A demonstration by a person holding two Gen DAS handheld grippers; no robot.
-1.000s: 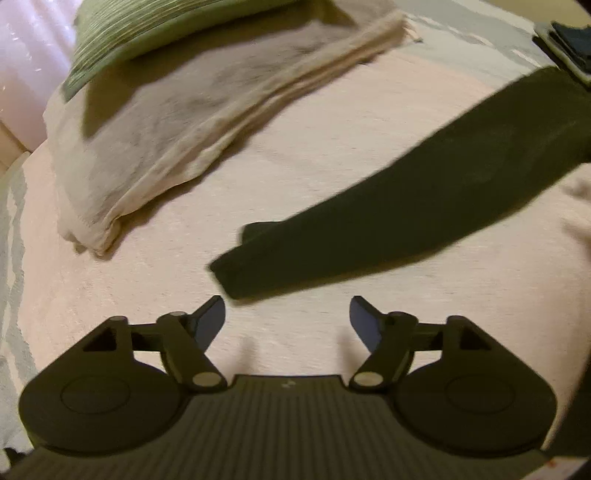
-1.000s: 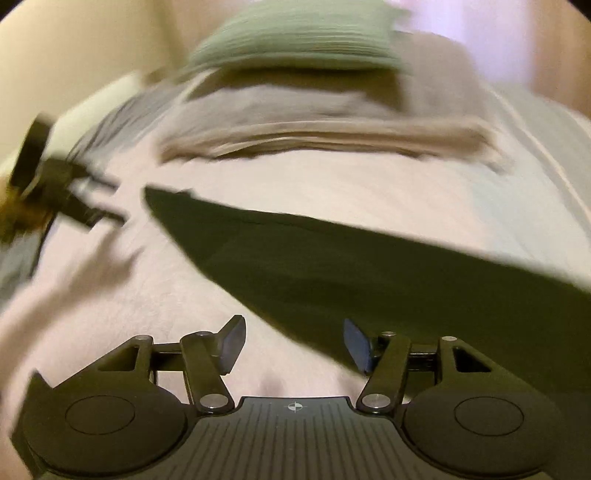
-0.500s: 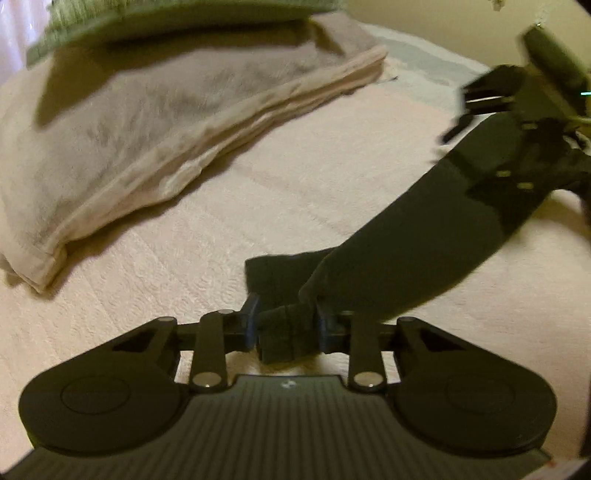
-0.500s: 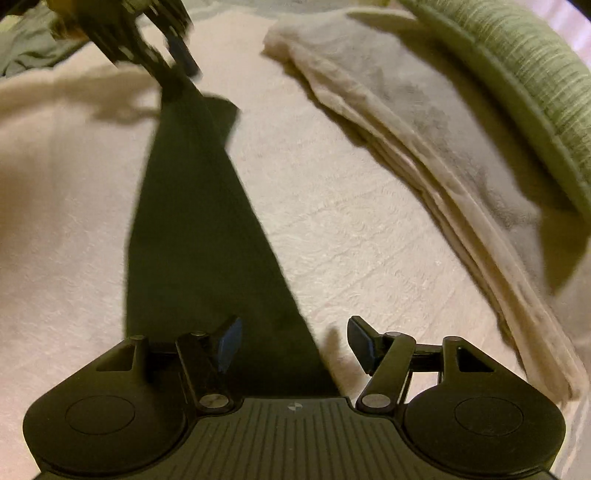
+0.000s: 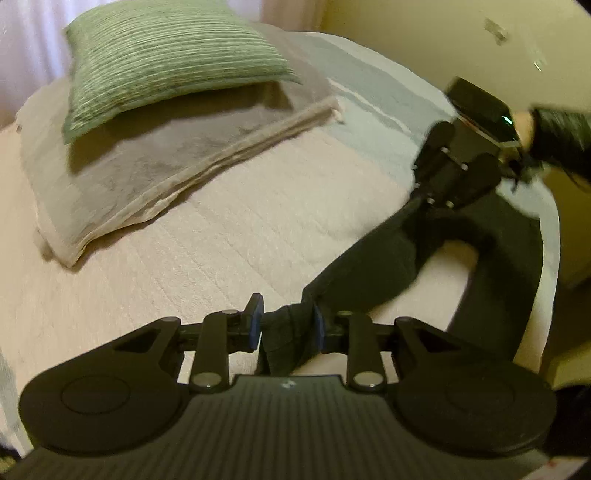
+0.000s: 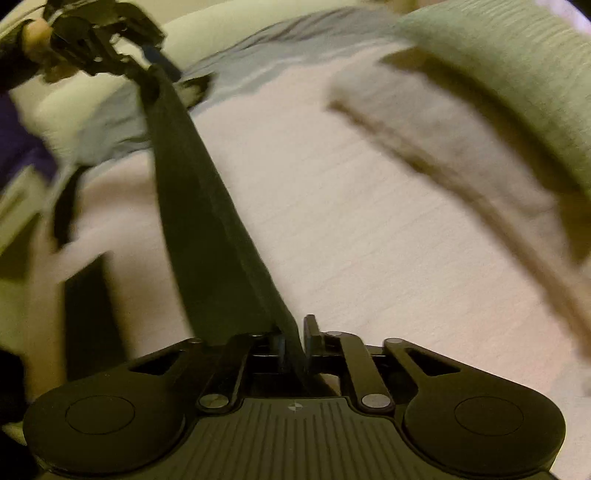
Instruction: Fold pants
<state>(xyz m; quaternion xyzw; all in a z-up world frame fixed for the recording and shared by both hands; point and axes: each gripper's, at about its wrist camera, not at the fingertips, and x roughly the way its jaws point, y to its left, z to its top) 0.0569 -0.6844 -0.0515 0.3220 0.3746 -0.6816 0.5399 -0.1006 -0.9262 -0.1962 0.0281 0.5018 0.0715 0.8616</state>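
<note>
The dark pants (image 5: pixel 369 266) hang stretched over the pink bedspread (image 5: pixel 221 240), held at both ends. In the left wrist view my left gripper (image 5: pixel 286 328) is shut on the bunched cuff end. The cloth runs up and right to my right gripper (image 5: pixel 419 195), which a person's hand (image 5: pixel 524 125) in a dark sleeve holds. In the right wrist view my right gripper (image 6: pixel 295 343) is shut on the pants (image 6: pixel 199 206), a taut strip rising to the left gripper (image 6: pixel 151 79) at the upper left. A second dark part of the pants (image 5: pixel 509 266) droops to the right.
A green striped pillow (image 5: pixel 166 59) lies on a folded grey-beige blanket (image 5: pixel 147 177) at the far left of the bed. A pale blue sheet (image 5: pixel 388 92) covers the far side. A cream wall (image 5: pixel 406 29) stands behind, and the bed's edge (image 5: pixel 550 258) drops off at right.
My right gripper has gone from open to shut on the pants. Both grippers have lifted, so the cloth now hangs taut between them instead of lying flat.
</note>
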